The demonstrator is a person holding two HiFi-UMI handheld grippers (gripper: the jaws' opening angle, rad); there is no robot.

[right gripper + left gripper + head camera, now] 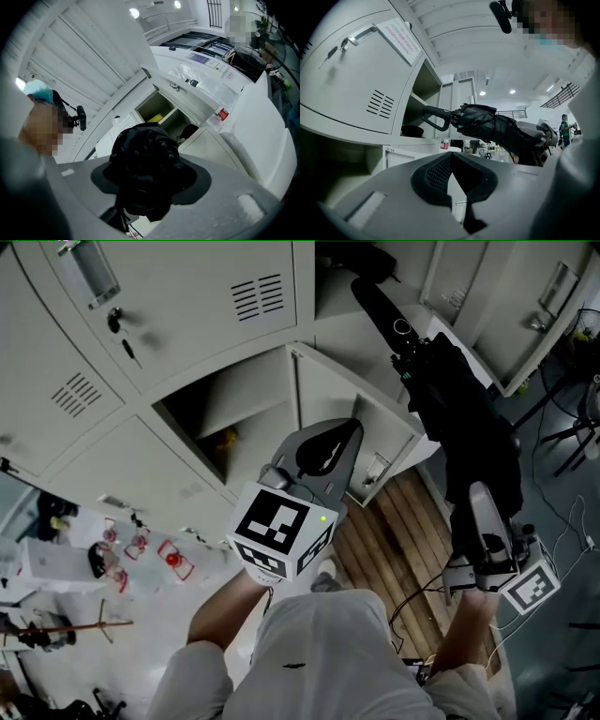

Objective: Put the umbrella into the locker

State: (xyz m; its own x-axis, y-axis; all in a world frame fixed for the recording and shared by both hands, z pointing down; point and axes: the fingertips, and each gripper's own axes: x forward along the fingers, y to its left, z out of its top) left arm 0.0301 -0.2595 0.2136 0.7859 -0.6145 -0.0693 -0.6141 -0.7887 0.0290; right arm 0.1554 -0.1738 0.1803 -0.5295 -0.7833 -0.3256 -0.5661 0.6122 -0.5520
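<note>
A black folded umbrella [469,427] is held lengthwise in my right gripper [478,512], which is shut on its fabric body. Its curved handle [380,310] points up toward the grey lockers. The open locker compartment [253,409] lies left of the umbrella, with something yellow [225,439] inside. My left gripper [352,427] hovers in front of that compartment, its jaws together and empty. In the left gripper view the umbrella [487,124] hangs level with its handle [436,117] at the open locker [419,108]. The right gripper view is filled by the umbrella [145,164].
The open locker's door [375,418] stands swung out between both grippers. Closed locker doors with vents and a key [117,324] are above left. A wooden floor panel [403,521] and cables lie below. Red items [173,559] sit on a white surface at the left.
</note>
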